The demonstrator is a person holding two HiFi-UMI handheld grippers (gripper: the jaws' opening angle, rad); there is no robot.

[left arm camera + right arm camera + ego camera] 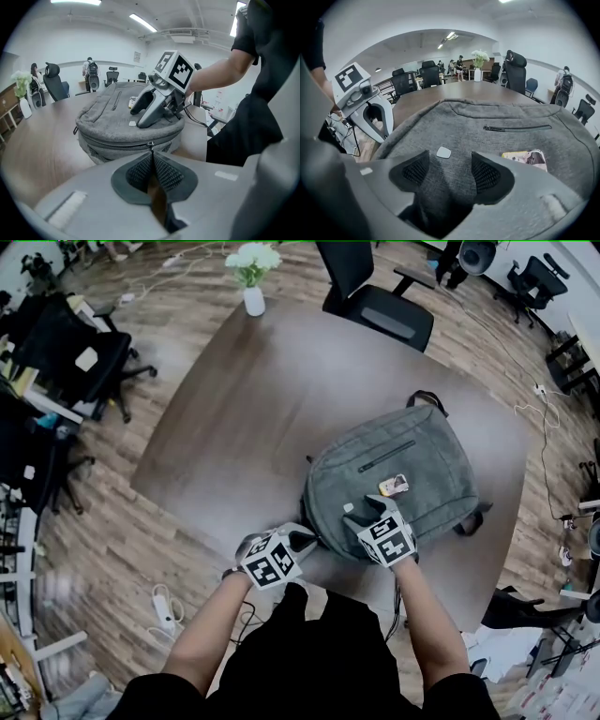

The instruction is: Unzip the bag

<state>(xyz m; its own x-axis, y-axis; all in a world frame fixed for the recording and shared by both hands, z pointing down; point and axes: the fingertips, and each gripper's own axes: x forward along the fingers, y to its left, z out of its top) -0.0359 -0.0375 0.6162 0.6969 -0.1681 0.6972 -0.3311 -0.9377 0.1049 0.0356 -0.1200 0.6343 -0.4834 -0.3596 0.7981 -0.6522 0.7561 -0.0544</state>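
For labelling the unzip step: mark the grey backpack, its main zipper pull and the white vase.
grey backpack (431,470), head view, on its top panel.
zipper pull (150,144), left gripper view, on its metal ring.
white vase (254,302), head view, on its body.

Your left gripper (302,541) sits at the near left edge of the grey fabric backpack (403,460), which lies flat on the dark brown wooden table (244,399). Your right gripper (362,514) is over the near part of the backpack's top face, near a small coloured card (394,486) lying there. The two grippers are close together but apart. At the table's far edge stands a white vase of white flowers (253,287), with a black office chair (375,301) to its right.
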